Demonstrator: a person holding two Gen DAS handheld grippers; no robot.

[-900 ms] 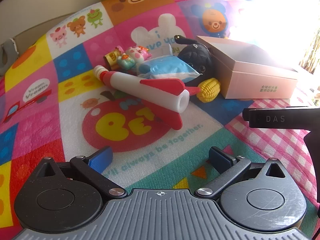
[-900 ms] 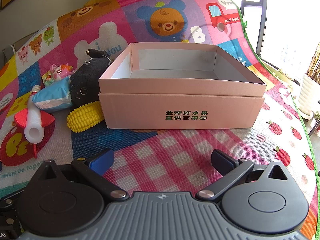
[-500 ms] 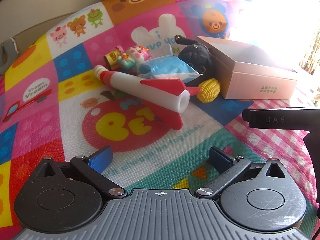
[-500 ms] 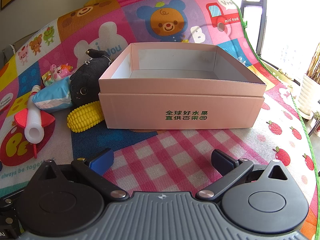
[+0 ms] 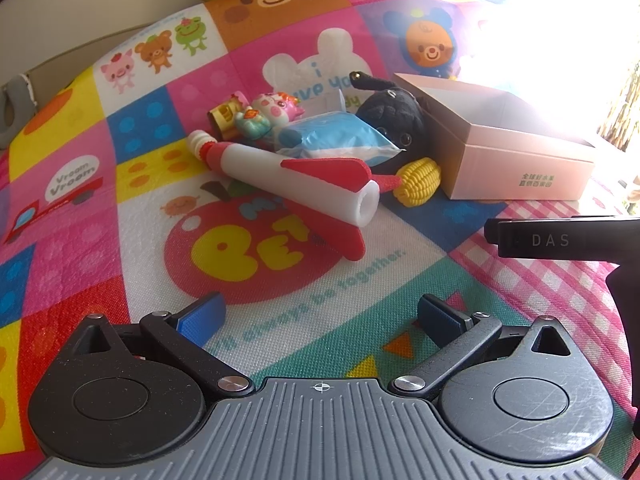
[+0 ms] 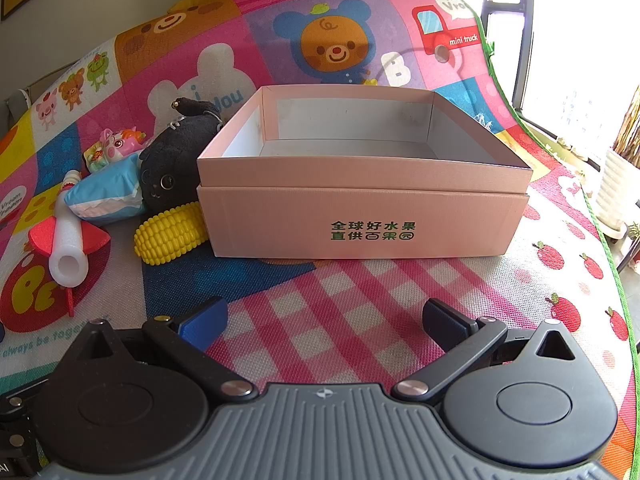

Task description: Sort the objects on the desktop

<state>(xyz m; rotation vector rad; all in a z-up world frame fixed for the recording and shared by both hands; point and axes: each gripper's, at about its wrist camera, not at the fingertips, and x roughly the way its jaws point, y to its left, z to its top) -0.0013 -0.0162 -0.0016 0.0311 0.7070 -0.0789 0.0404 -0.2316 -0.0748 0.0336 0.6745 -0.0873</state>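
A pile of toys lies on the colourful play mat. A white and red foam rocket lies nearest, with a blue packet, a black plush toy, a yellow toy corn and small pink figures behind it. An open pink cardboard box stands right of the pile, with nothing visible inside. My left gripper hovers open in front of the rocket. In front of the box my right gripper is also open, nothing between its fingers.
The other gripper's black body marked DAS reaches in at the right of the left wrist view. The mat ends at a green edge on the right, beside a bright window and a white planter. A wall rises behind the mat.
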